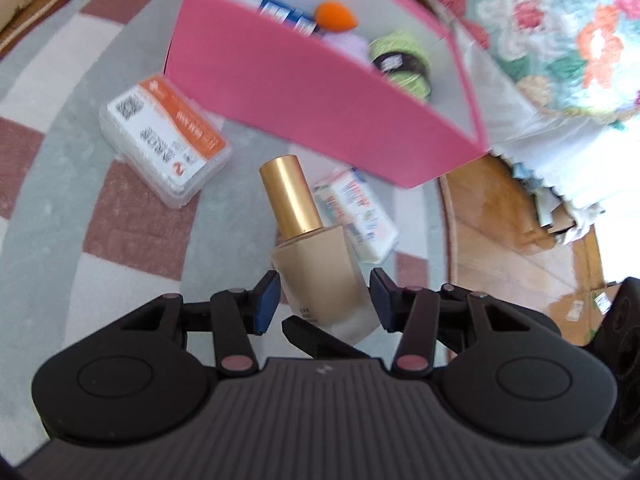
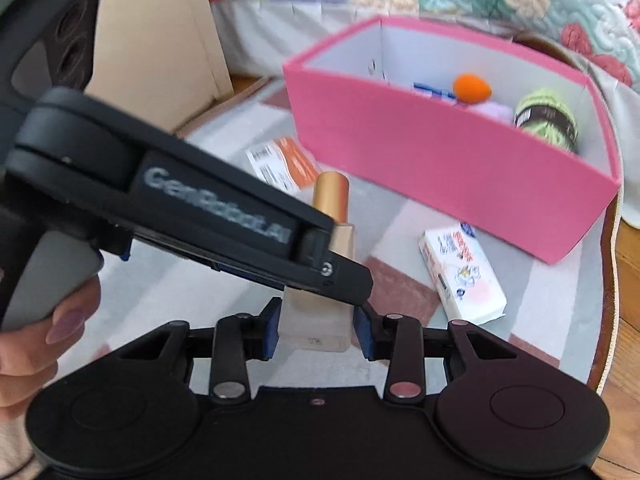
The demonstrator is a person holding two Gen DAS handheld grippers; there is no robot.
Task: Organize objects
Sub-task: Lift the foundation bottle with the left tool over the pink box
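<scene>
I have both hand-held units converged on 1 object. The left gripper (image 1: 324,300) points steeply down with its jaws at a narrow-to-medium gap. The foundation bottle (image 1: 316,276) sits between the pads, but I see daylight on the left pad's side, so the left gripper is not clamping it. From the right wrist camera, that unit crosses the view from the left, and a hand (image 2: 32,340) is wrapped on its grey grip. The right gripper (image 2: 318,332) is also angled down, and its blue pads are narrowed onto the bottle's clear base from both sides. The bottle leans in that grip, gold cap up and away from me.

The rug (image 1: 60,220) gives open room to the left. To the right it ends at a curved edge against wood floor (image 1: 500,220), with a quilt (image 1: 560,20) beyond. The pink box (image 1: 320,112) stands just ahead of the bottle, its near wall facing me.

Inside the box are 4 things:
- a green yarn ball (image 1: 402,62)
- a blue carton (image 1: 288,14)
- a lilac soft item (image 1: 348,42)
- an orange sponge (image 1: 335,15)

On the rug lie 2 things: a clear case (image 1: 164,140) to the left, and a white packet (image 1: 356,216) just behind the bottle.
</scene>
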